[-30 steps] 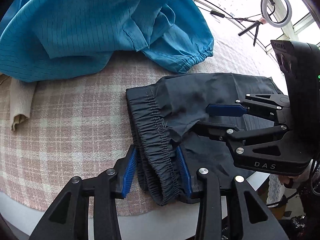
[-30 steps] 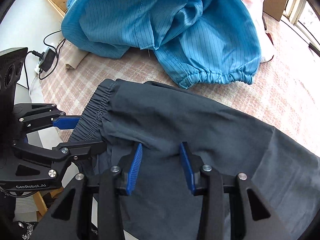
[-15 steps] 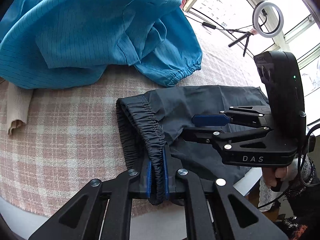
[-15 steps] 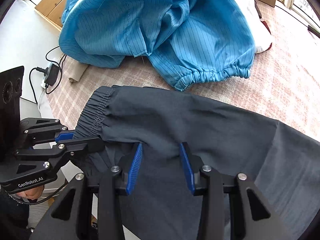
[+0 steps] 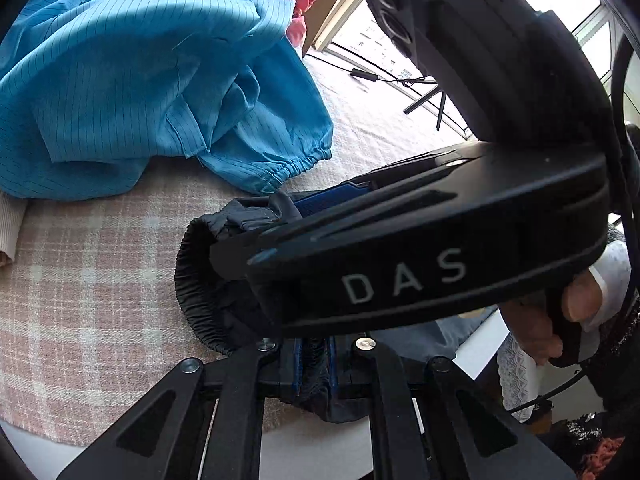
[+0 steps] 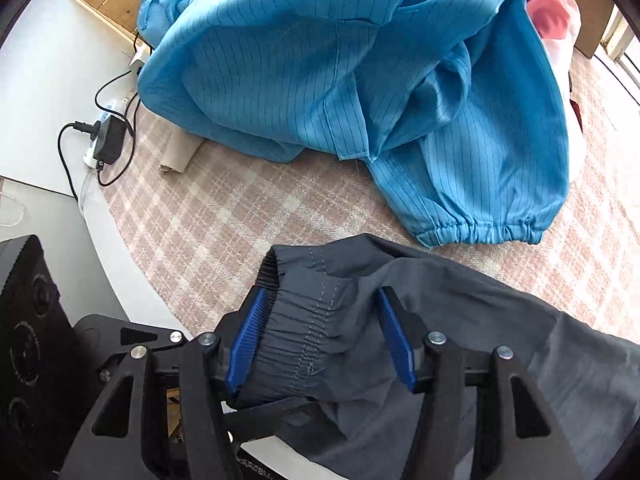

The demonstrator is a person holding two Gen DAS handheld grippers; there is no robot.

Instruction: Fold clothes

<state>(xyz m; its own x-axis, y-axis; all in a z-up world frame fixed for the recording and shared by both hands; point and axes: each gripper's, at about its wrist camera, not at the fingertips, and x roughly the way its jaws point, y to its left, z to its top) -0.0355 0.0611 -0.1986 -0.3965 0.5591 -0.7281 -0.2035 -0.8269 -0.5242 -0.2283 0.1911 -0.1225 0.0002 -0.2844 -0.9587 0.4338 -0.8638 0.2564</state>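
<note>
Dark grey pants (image 6: 460, 320) lie at the near edge of a plaid-covered table (image 6: 224, 216). My left gripper (image 5: 314, 364) is shut on the pants' elastic waistband (image 5: 196, 292) near the table edge. My right gripper (image 6: 320, 336) is open, its blue pads on either side of the gathered waistband (image 6: 296, 320), the fabric between them. In the left wrist view the right gripper's black body (image 5: 420, 264) crosses right in front of the camera and hides most of the pants.
A large blue striped garment (image 6: 360, 92) is heaped on the far half of the table, with a pink garment (image 6: 554, 8) behind it. A beige cloth (image 5: 10, 220) lies at the left. A power strip with cables (image 6: 104, 140) lies on the floor at the left.
My left gripper has stayed shut on the waistband and drawn it up. My right gripper has moved left along the pants to the waistband, still open, and now crosses close over the left one.
</note>
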